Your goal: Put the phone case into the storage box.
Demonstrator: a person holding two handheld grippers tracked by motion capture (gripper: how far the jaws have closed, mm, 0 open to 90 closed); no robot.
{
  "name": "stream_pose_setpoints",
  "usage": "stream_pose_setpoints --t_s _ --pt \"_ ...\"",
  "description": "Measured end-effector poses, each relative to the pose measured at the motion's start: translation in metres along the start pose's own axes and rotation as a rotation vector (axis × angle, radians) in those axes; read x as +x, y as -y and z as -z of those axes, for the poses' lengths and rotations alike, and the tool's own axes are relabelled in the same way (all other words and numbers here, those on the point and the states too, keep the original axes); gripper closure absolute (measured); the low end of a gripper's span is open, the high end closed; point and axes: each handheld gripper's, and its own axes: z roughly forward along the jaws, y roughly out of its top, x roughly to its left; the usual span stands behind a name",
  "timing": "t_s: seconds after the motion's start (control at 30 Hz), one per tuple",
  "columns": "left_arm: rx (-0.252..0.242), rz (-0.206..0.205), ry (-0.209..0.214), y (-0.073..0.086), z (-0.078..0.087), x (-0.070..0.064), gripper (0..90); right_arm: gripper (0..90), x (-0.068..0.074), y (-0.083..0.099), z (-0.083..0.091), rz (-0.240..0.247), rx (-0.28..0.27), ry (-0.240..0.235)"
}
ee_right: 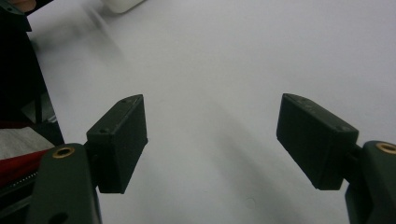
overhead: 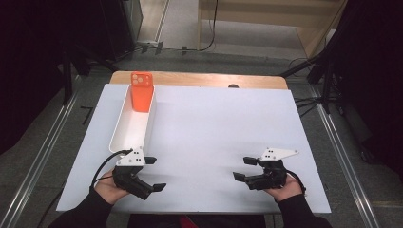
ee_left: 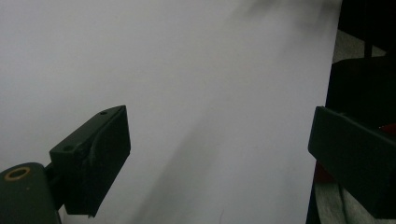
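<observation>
Right now both hands rest at the near edge of the white-covered table (overhead: pixel 214 142), and neither tool has anything in it. The left gripper (overhead: pixel 153 174) sits just beside the near end of the long white tray (overhead: pixel 119 129), its jaws spread wide over bare tabletop; the right gripper (overhead: pixel 244 168) lies well apart on the other side, jaws likewise wide and pointing inward. The thing nearest at hand for them is the orange phone (overhead: pixel 141 91), which leans upright against the far end of the tray with its camera cluster at the top, facing us. I would judge it a stiff, flat slab, moderately heavy for its thinness, and the orange back looks smooth enough to slip between hard black pads. It also looks like something that would not take kindly to a drop or a squeeze across the lenses. The safest hold, to my eye, is across the two long edges around the middle of the body, below the camera bump, with the tray steadied by the other gripper on its near rim so it does not slide.
</observation>
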Motion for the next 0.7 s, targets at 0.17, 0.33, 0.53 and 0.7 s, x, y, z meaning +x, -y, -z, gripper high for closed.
stream_pose_setpoints --t_s 0.17,0.33,0.53,0.7 --pt "0.000 -0.002 0.001 -0.0001 0.0001 -0.0003 6.1 23.2 0.0001 0.0000 -0.0002 0.002 0.001 -0.001" --pt "-0.003 -0.002 0.004 -0.0002 0.0003 -0.0005 6.0 23.2 0.0001 0.0000 -0.0003 0.003 0.002 0.000" --pt "-0.002 -0.001 0.002 -0.0003 0.0002 -0.0002 6.1 23.2 -0.0001 0.0003 -0.0004 0.003 0.006 0.000" --pt "0.000 -0.004 0.003 -0.0005 0.0002 -0.0001 6.1 23.2 -0.0007 0.0010 -0.0006 0.007 0.015 0.007"
